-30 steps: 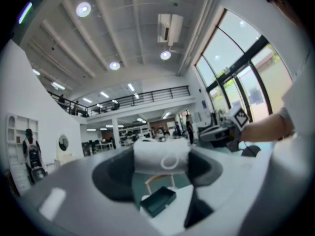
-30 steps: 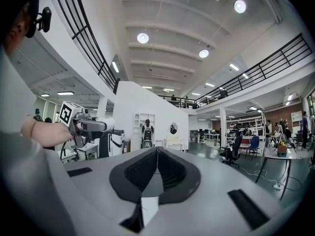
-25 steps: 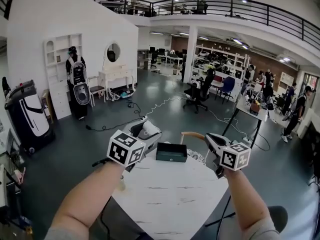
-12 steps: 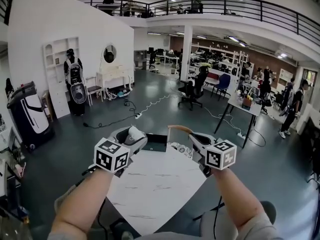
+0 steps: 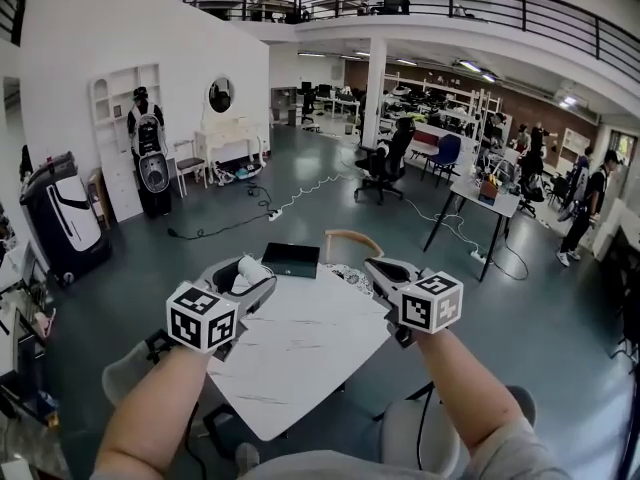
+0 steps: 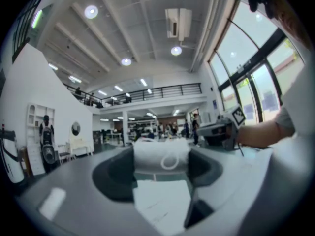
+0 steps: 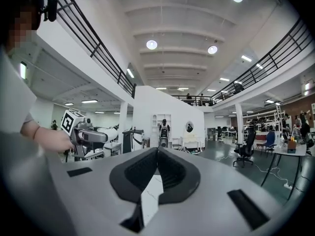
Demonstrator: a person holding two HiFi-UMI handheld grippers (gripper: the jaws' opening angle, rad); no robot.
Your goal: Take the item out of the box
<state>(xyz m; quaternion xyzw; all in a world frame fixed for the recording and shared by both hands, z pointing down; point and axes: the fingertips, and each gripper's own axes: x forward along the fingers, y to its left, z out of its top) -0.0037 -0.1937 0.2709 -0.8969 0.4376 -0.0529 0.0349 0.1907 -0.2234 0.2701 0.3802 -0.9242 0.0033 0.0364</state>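
A dark open box (image 5: 290, 259) sits at the far edge of the white table (image 5: 300, 353). My left gripper (image 5: 252, 272) hovers over the table's left side, nearer to me than the box, its jaws closed on a white item (image 5: 254, 266). In the left gripper view that white item (image 6: 153, 157) fills the gap at the left gripper (image 6: 162, 157), and a small cord loop shows on it. My right gripper (image 5: 373, 265) hangs over the table's right side, shut and empty. The right gripper (image 7: 157, 150) shows its jaws meeting at the tip, with the left gripper (image 7: 93, 134) off to its left.
A wooden chair back (image 5: 352, 238) rises behind the table beside a patterned mat (image 5: 345, 274). Grey chairs (image 5: 425, 433) stand at the near side. Around the table lies a dark office floor with cables, desks and distant people.
Both grippers have drawn back from the box toward me, and the left one carries the white item. The box now sits farther off, up and left in the head view.
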